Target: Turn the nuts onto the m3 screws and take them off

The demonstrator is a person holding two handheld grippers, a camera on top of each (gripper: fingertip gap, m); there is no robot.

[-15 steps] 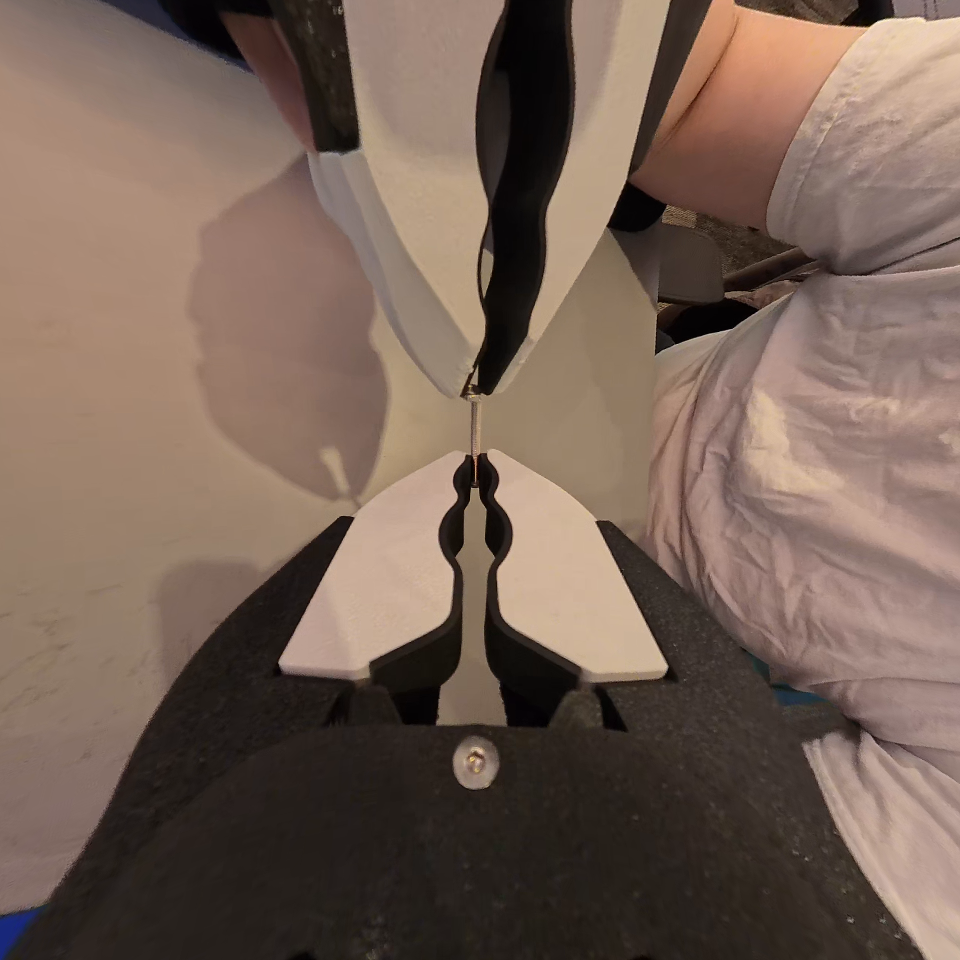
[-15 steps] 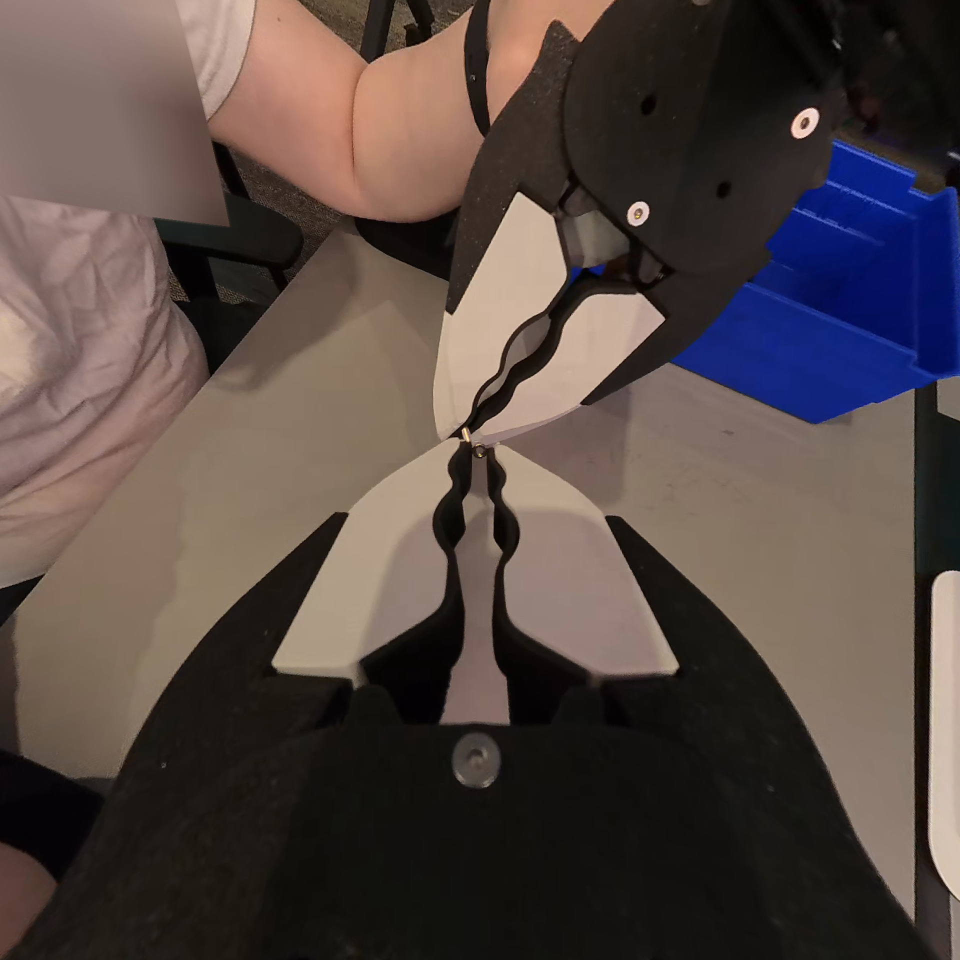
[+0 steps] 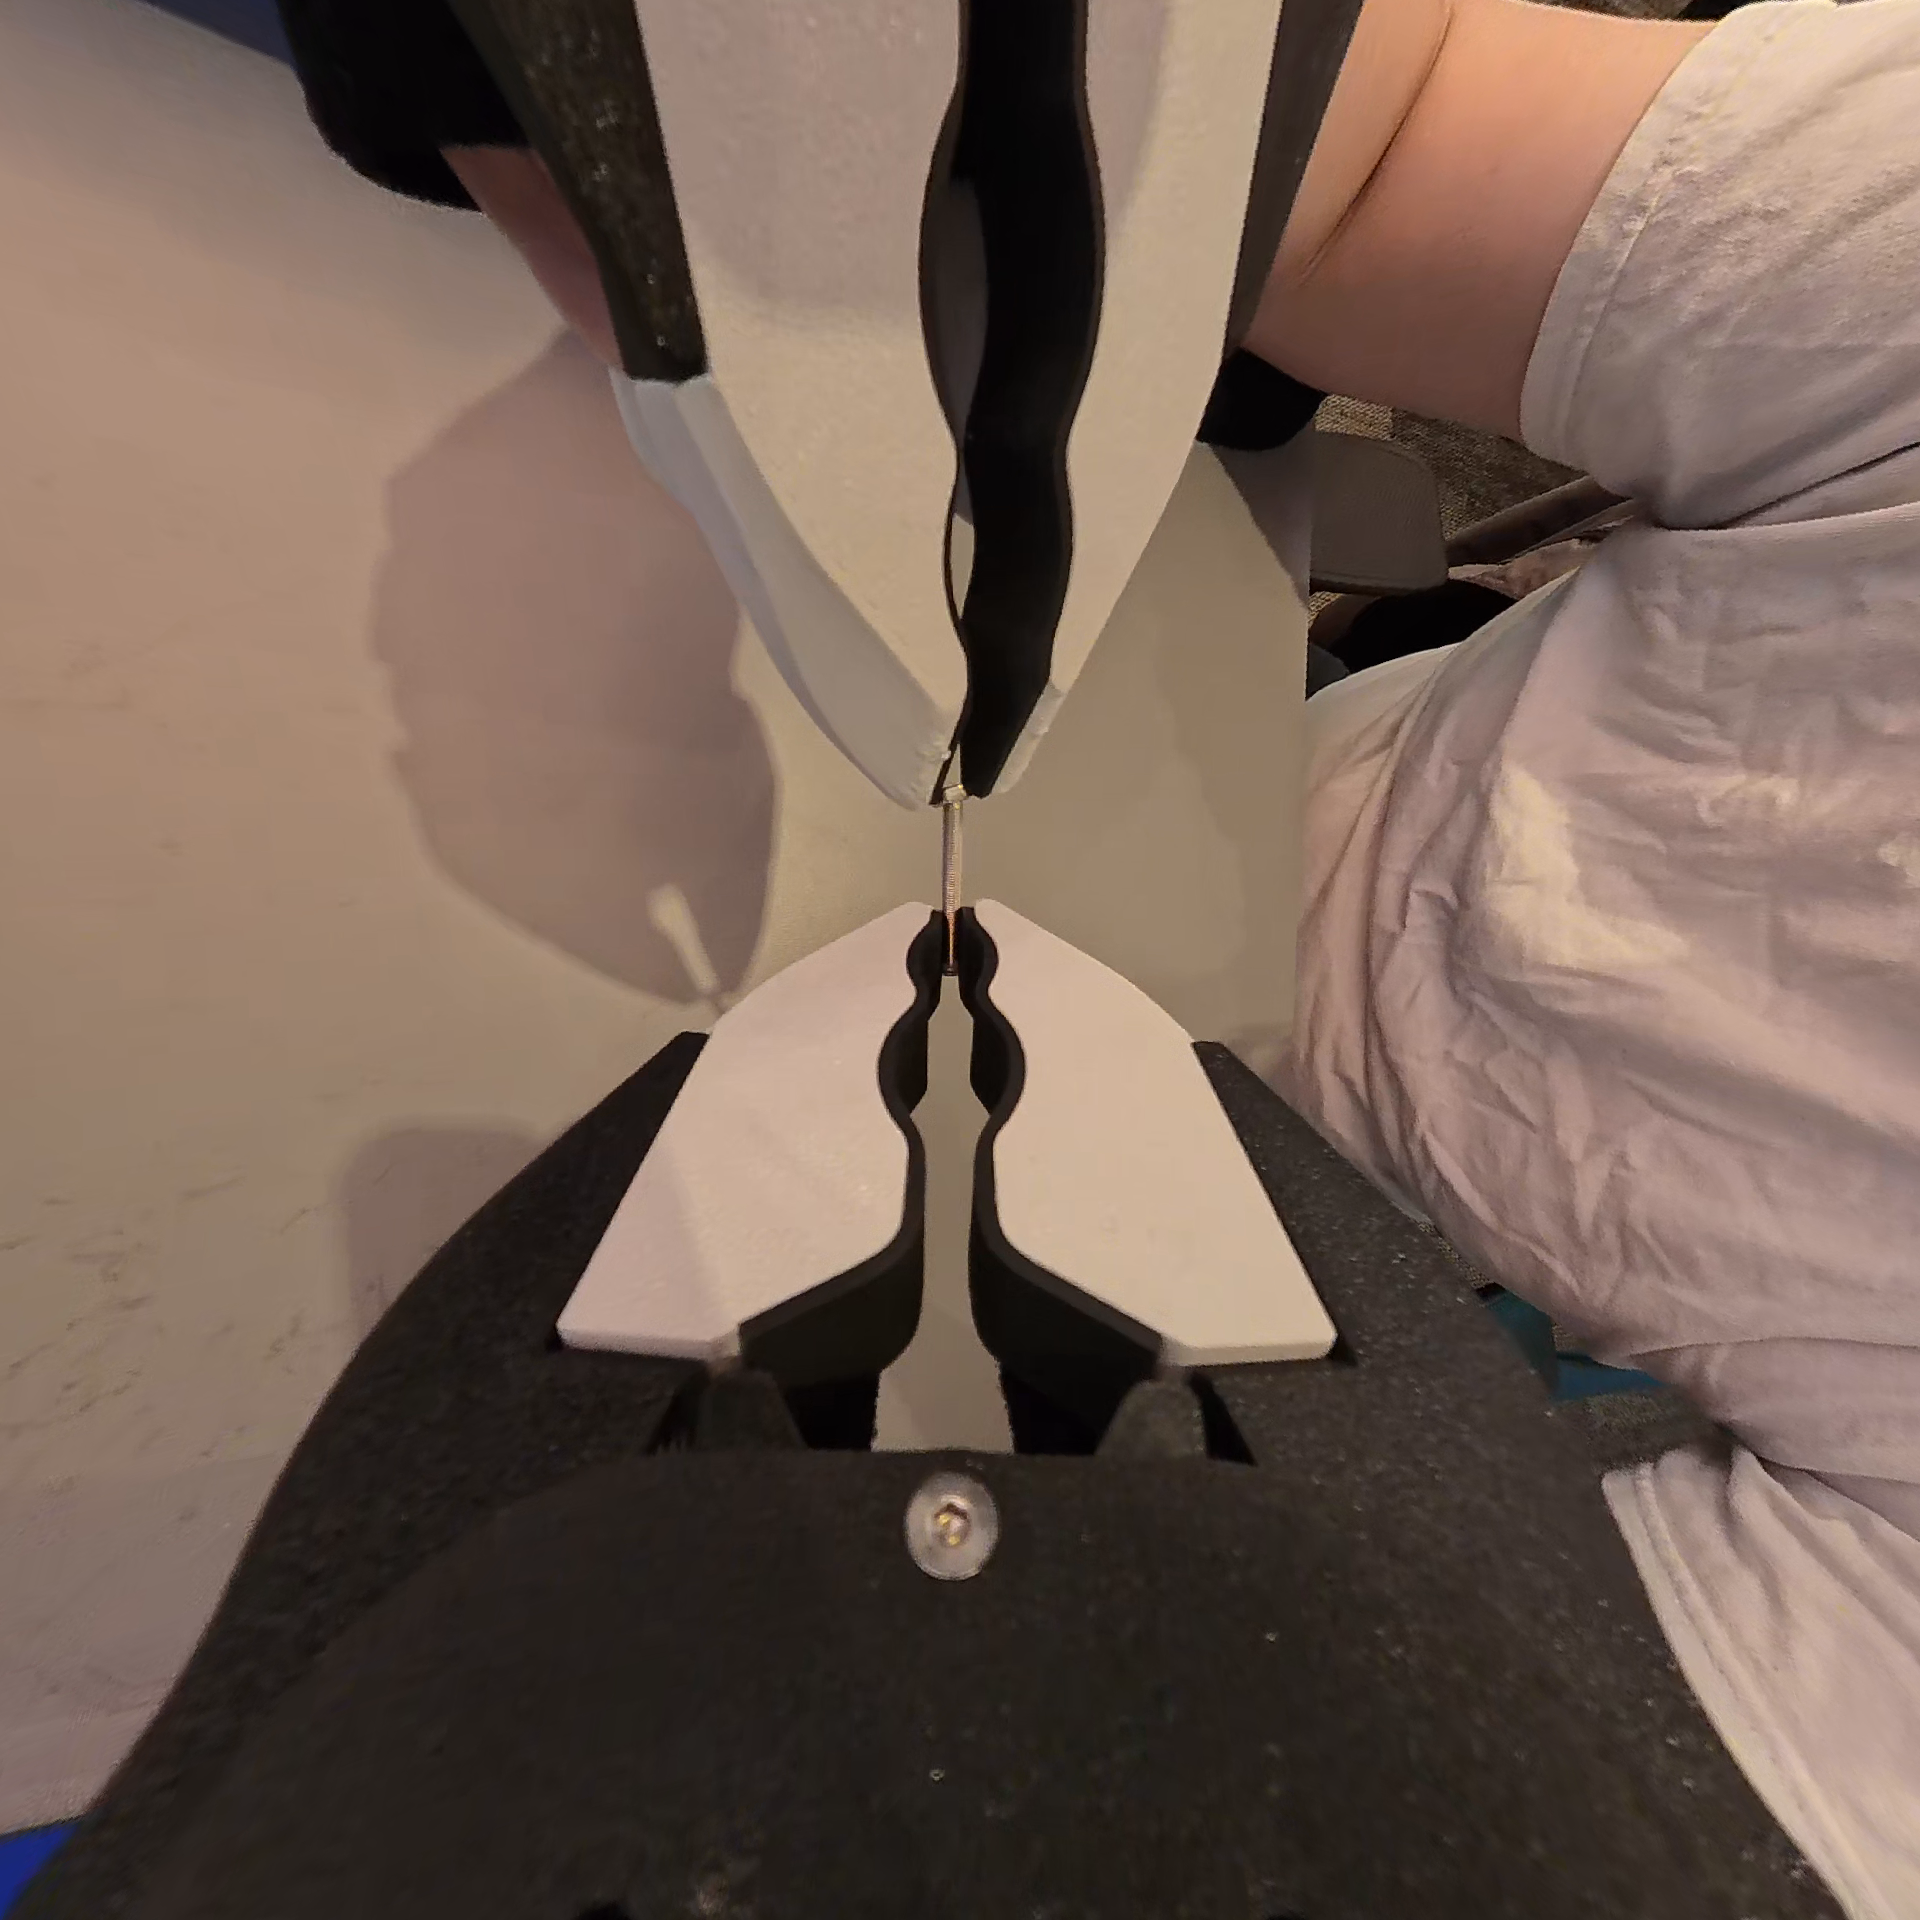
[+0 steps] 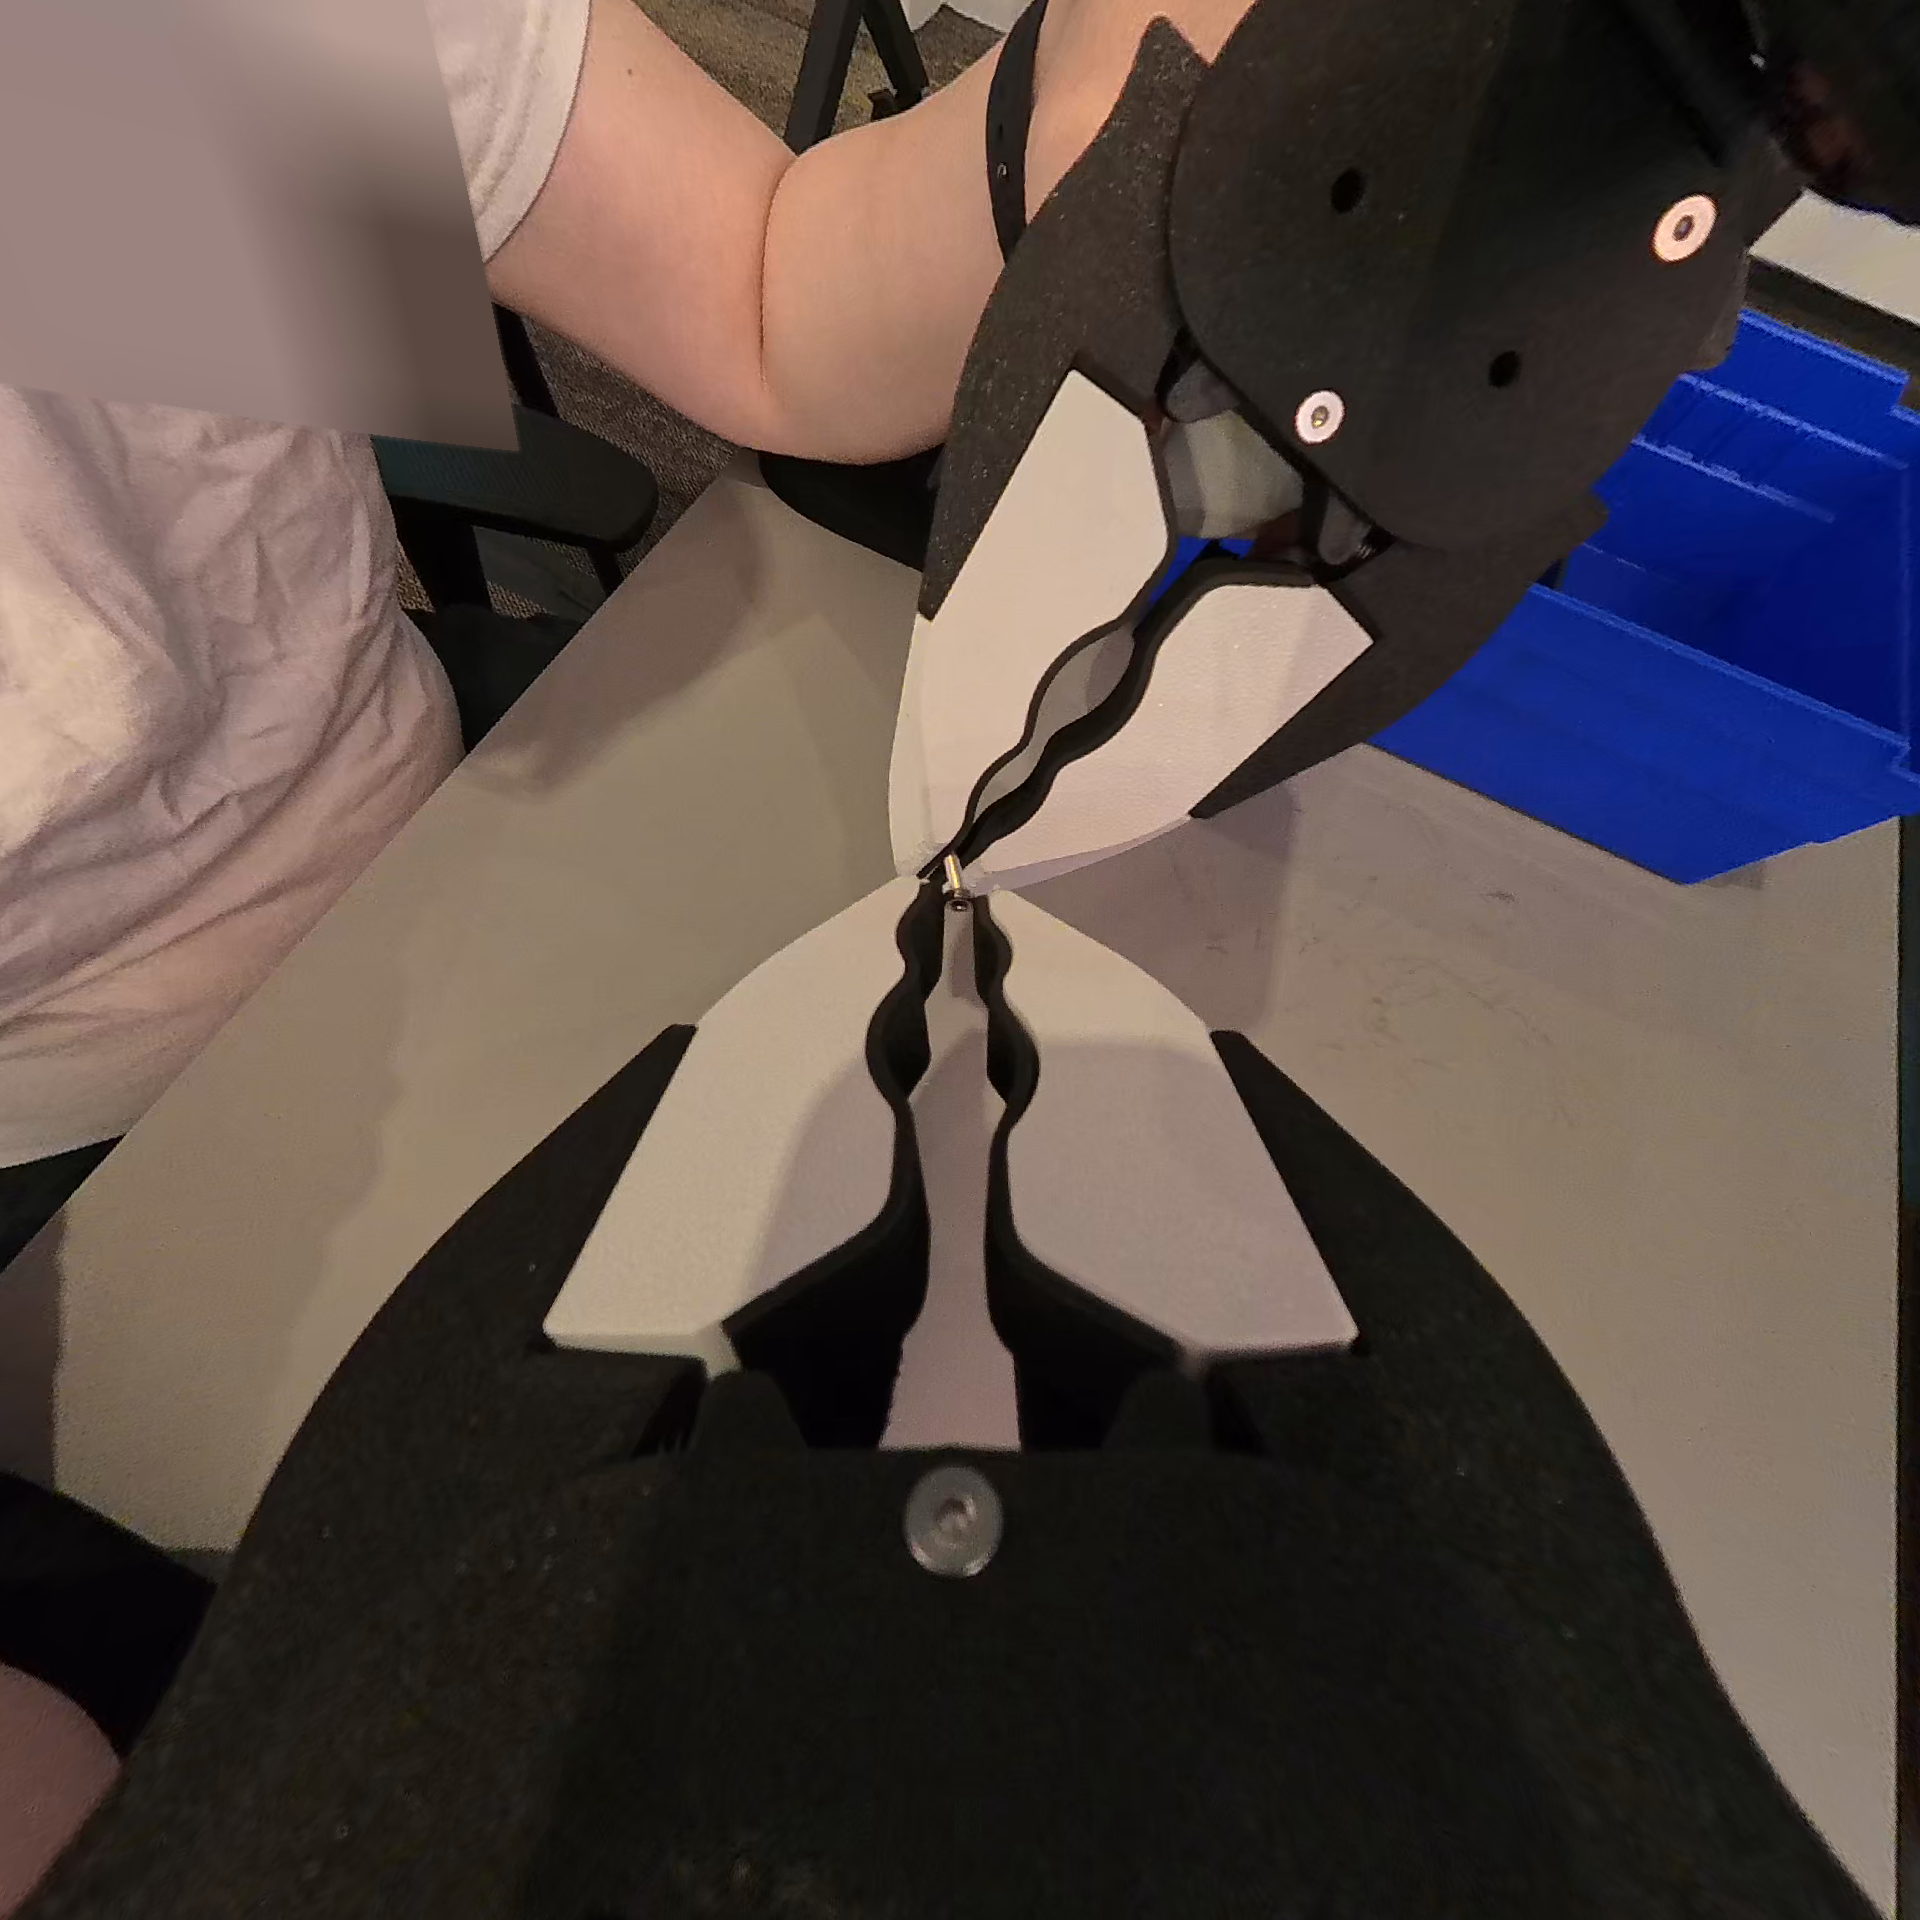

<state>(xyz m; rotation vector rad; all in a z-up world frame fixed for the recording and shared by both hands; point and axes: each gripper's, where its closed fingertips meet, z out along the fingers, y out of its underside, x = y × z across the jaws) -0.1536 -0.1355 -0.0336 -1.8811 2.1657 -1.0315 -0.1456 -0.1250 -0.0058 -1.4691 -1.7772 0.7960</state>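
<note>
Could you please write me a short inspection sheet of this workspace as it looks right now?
Surface: pale table, faintly scuffed.
Job's things: one thin screw held in the air between both tools; a nut seems to sit at its far end, too small to be sure.
Clutter: blue bin at the table's far side.
Grippers: left tool shut on the screw's near end; right tool shut at its other end.
Cables: nothing seen.
Surroundings: person in a white shirt, a chair.

Blue bin (image 4: 1704, 717) on grey table (image 4: 1455, 1039)
</note>
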